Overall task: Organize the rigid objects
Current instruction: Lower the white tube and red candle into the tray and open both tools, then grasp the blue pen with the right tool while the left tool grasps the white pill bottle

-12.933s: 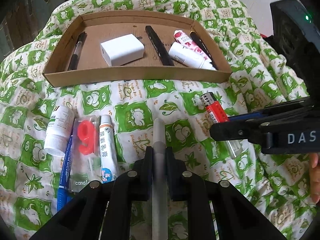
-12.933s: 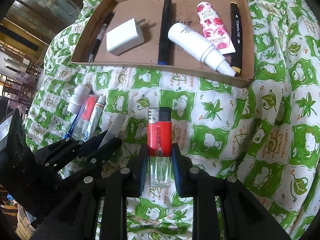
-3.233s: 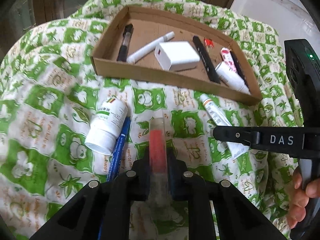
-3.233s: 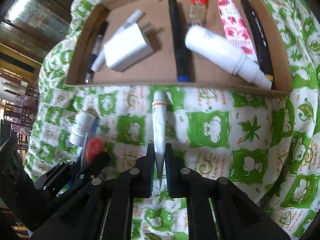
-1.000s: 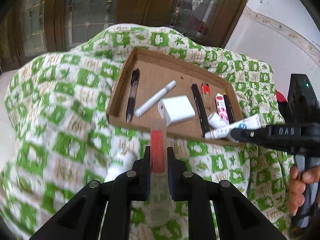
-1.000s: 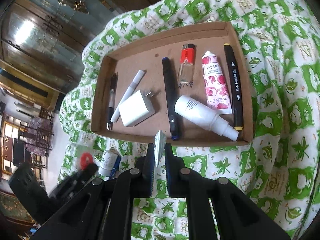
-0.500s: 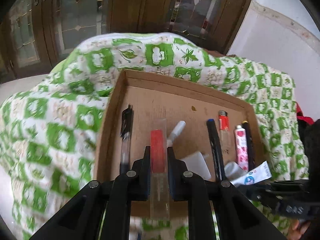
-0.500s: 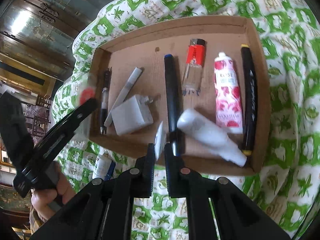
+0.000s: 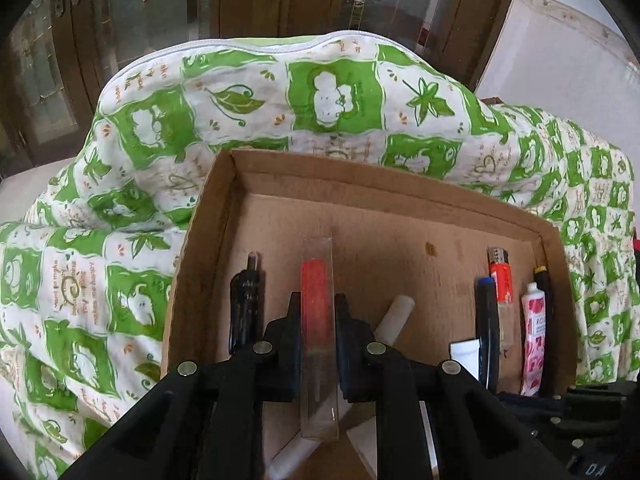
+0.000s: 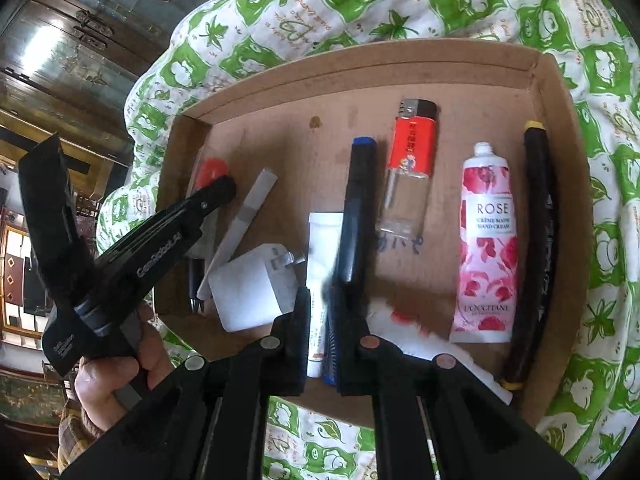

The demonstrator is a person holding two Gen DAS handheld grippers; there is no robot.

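A cardboard tray [image 9: 360, 184] [image 10: 360, 68] lies on a green-and-white quilt. My left gripper [image 9: 318, 320] is shut on a clear packet with a red candle [image 9: 316, 308], held over the tray's left part between a black pen [image 9: 245, 300] and a white marker [image 9: 394, 316]. It also shows in the right wrist view [image 10: 216, 184]. My right gripper [image 10: 322, 312] has its jaws slightly apart around a white ointment tube [image 10: 322, 248], which lies beside a black marker [image 10: 356, 216] over the tray.
The tray also holds a white charger [image 10: 252, 288], a red lighter [image 10: 412, 160], a rose hand cream tube [image 10: 486, 248], a black pen at the right wall [image 10: 536, 240] and a white bottle [image 10: 432, 344]. The quilt [image 9: 100, 280] surrounds it.
Both grippers have moved forward over the tray and lower. The candle packet now hangs over the tray's left part. The right jaws have parted and the ointment tube now reaches into the tray.
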